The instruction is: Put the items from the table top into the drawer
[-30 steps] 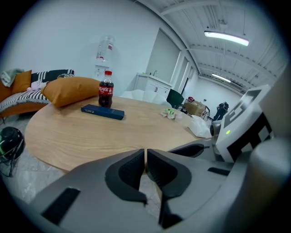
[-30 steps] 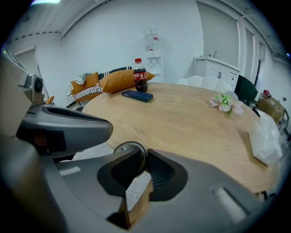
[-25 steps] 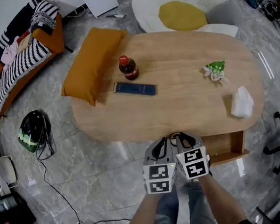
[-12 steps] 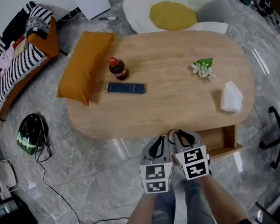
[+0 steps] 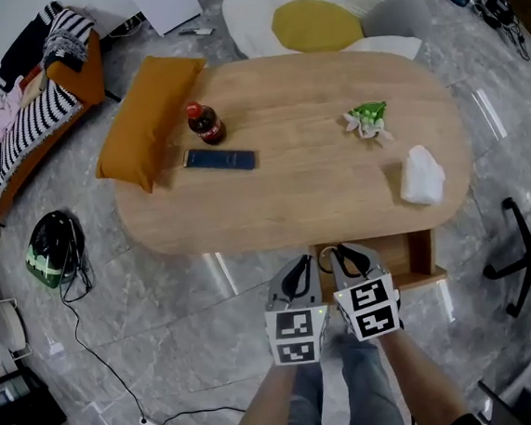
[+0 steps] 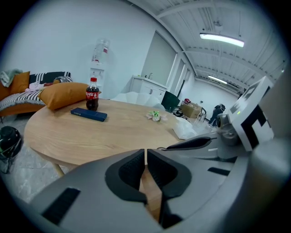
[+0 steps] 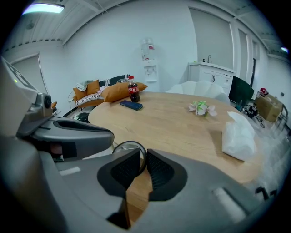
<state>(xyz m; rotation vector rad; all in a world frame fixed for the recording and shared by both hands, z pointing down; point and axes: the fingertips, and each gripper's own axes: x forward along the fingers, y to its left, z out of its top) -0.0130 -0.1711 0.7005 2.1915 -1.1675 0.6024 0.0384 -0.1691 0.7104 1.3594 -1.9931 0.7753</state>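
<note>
At the table's [image 5: 309, 179] six o'clock edge, the drawer [image 5: 426, 255] stood pulled out, probably so that the things on top could go straight in. All four still lay on the table: a cola bottle [image 5: 205, 124] and a flat blue box [image 5: 219, 160] toward ten o'clock, a green and white wrapper [image 5: 367, 119] near one o'clock, and a white tissue bundle [image 5: 422, 176] at three o'clock.

Both tools hung side by side just off that edge, well apart from every item. The right gripper [image 7: 143, 159] had its fingers closed to a narrow gap on a thin metal ring [image 7: 127, 142]. This was perhaps the drawer's pull, though what the ring hung from could not be seen. The left gripper [image 6: 145, 157] had its fingers pressed together on nothing, apparently idle until a pickup began.
</note>
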